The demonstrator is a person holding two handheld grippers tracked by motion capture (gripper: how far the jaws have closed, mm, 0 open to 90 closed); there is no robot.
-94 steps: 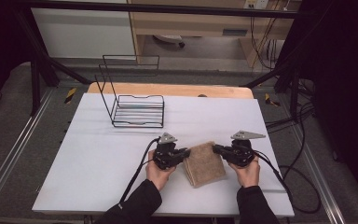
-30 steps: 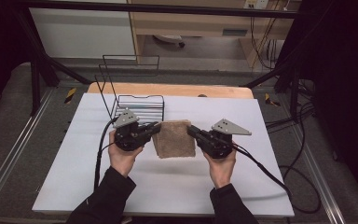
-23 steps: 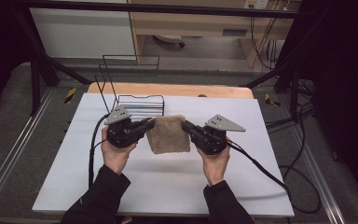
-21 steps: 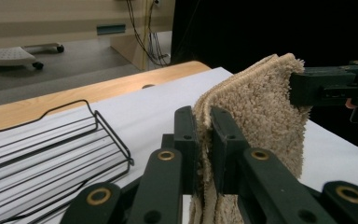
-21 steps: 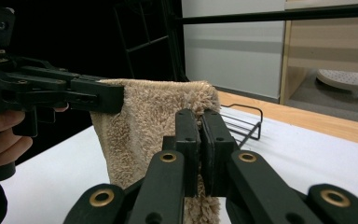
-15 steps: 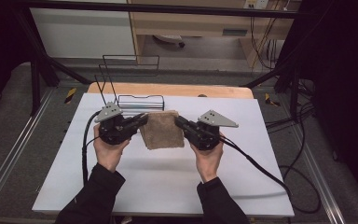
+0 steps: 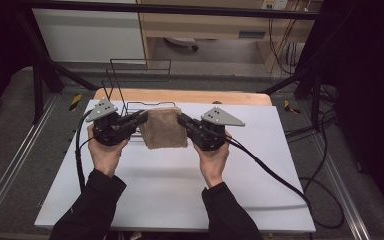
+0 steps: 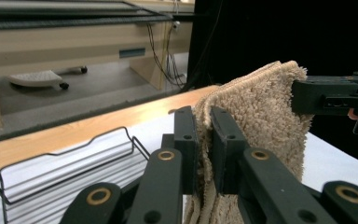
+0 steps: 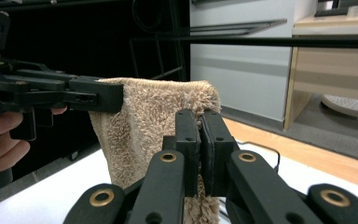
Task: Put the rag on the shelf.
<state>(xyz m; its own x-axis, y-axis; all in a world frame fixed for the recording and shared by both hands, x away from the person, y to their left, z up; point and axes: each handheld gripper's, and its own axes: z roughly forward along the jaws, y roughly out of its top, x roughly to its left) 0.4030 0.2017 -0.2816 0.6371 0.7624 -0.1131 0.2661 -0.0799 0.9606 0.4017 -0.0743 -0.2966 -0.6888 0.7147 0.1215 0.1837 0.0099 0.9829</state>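
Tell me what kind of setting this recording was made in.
Most likely a lab or workshop recording bay: a white table inside a black metal frame, dark curtains at the sides, cables at the back, a wooden bench behind. A wire rack stands on the table.

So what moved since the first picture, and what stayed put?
The towel was lying on the table near the person; now it hangs lifted, carried away from the person toward the wire rack. The left gripper and right gripper moved with it, each clamped on an edge throughout. The rack stayed put.
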